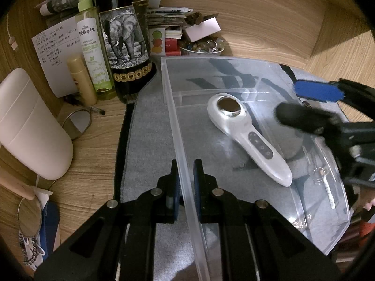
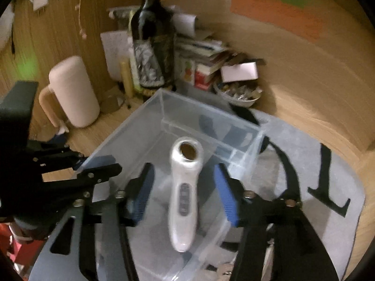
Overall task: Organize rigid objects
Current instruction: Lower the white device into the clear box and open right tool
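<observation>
While left tool [image 1: 186, 182] pinches bin wall [image 1: 180, 140], massager [image 1: 248, 135] inside.

We see a white handheld massager [image 2: 184, 196] lying inside the clear plastic box [image 2: 131, 128]. Our right gripper [image 2: 184, 194] hangs above it, jaws apart.

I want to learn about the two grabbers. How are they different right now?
The left gripper is shut on the clear plastic bin wall; the right gripper is open, holding nothing. The left sits at the rim; the right hangs over the white handheld device. Both have blue pads.
</observation>
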### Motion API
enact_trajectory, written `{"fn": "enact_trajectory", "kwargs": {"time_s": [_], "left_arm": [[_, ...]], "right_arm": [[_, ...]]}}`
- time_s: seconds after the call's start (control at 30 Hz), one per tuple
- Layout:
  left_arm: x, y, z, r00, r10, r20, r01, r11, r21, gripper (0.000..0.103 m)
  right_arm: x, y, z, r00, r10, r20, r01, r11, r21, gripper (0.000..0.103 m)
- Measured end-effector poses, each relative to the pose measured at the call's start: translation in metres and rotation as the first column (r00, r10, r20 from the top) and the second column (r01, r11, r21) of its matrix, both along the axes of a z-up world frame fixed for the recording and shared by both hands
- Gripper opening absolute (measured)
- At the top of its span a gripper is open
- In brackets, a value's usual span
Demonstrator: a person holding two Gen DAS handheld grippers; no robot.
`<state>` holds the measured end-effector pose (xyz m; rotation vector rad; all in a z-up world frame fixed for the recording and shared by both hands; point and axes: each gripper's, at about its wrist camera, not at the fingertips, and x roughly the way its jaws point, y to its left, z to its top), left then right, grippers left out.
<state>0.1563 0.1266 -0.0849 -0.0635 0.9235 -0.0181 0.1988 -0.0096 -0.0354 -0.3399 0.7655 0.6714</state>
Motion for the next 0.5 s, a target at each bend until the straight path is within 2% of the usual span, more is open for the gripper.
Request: {"fn": "enact_trajectory", "kwargs": {"time_s": [0.1,0.23,0.5], "left_arm": [[0.0,0.0,0.0,1.0,0.0,-0.001,0.0,1.0,0.001,0.01],[0.0,0.0,-0.001,1.0,0.0,-0.002,0.0,1.0,0.001,0.01],[-0.001,0.003,-0.001,1.0,0.008,-0.003,-0.008,1.0,-0.012,0.01]], "right_arm": [[-0.002,-0.013,0.01,1.0,-0.02,0.018,0.02,1.0,0.022,0.057],[-0.007,-0.038,0.023,0.995,-0.066,0.072,0.063,0.997,0.044,0.067],[-0.018,-0.103,0.036,0.976,-0.188,0.115,0.176,0.979,0.108,0.07]]}}
